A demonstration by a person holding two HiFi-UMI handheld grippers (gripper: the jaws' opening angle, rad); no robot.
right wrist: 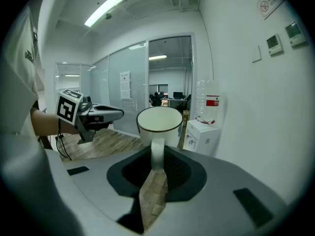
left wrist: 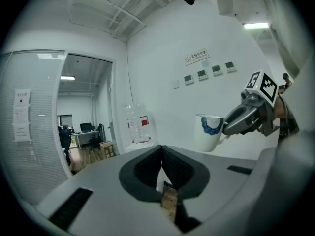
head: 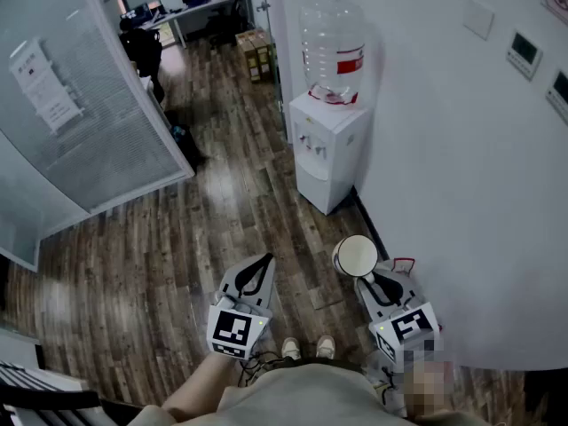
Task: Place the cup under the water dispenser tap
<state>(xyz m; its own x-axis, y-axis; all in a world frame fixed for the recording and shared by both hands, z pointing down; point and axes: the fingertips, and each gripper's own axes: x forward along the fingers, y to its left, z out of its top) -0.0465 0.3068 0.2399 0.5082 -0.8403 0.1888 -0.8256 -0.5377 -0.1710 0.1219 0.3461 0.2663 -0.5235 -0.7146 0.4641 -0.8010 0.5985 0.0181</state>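
White cup [right wrist: 158, 124] just ahead of our right gripper [right wrist: 156, 157], jaws pinching handle only. We risk swing or slip. Water dispenser [right wrist: 202, 134] well beyond jaws. Our left gripper [left wrist: 163, 171] pressed together, empty.

Left tool [head: 265, 260] closed; right tool [head: 366, 280] gripping.

I'm holding the white ceramic cup [head: 357, 256] in the right gripper [head: 366, 279], the left gripper [head: 264, 264] riding to its left. Ahead, the white box-shaped water dispenser [head: 327, 153] is standing against the wall [head: 444, 140], a clear plastic bottle [head: 333, 47] sitting on top.
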